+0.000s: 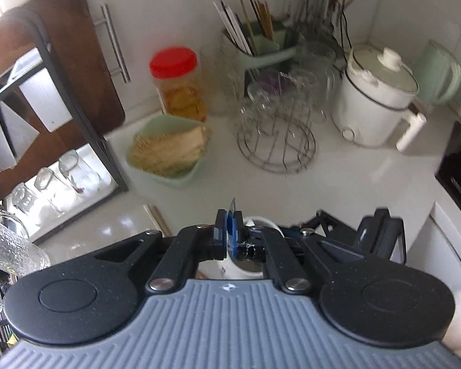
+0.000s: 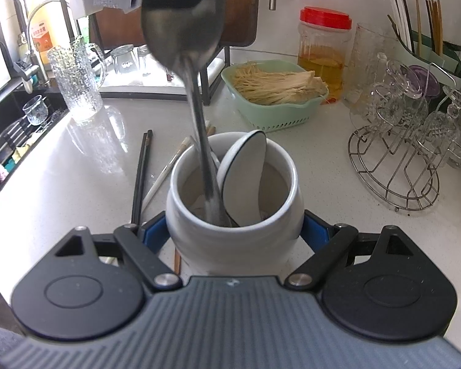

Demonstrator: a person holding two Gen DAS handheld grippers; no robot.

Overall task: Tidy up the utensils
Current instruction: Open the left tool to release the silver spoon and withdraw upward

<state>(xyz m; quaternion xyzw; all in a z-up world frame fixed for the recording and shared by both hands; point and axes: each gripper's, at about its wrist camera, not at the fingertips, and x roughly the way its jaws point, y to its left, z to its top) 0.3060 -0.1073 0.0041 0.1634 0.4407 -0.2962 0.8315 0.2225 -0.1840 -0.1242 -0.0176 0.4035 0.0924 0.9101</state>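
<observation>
Our right gripper (image 2: 234,236) has its blue pads pressed against both sides of a white ceramic jar (image 2: 233,215) on the near part of the white counter (image 2: 338,184), holding it upright. Our left gripper (image 1: 230,233) is pinched all but shut above the jar; in the right wrist view it grips the bowl of a metal spoon (image 2: 184,27), whose handle reaches down inside. A white ceramic spoon (image 2: 246,169) leans in the jar too. Just left lie black chopsticks (image 2: 141,172) and a white chopstick (image 2: 166,172). Farther off we see a green basket (image 2: 276,113) and a red-lidded jar (image 2: 324,52).
</observation>
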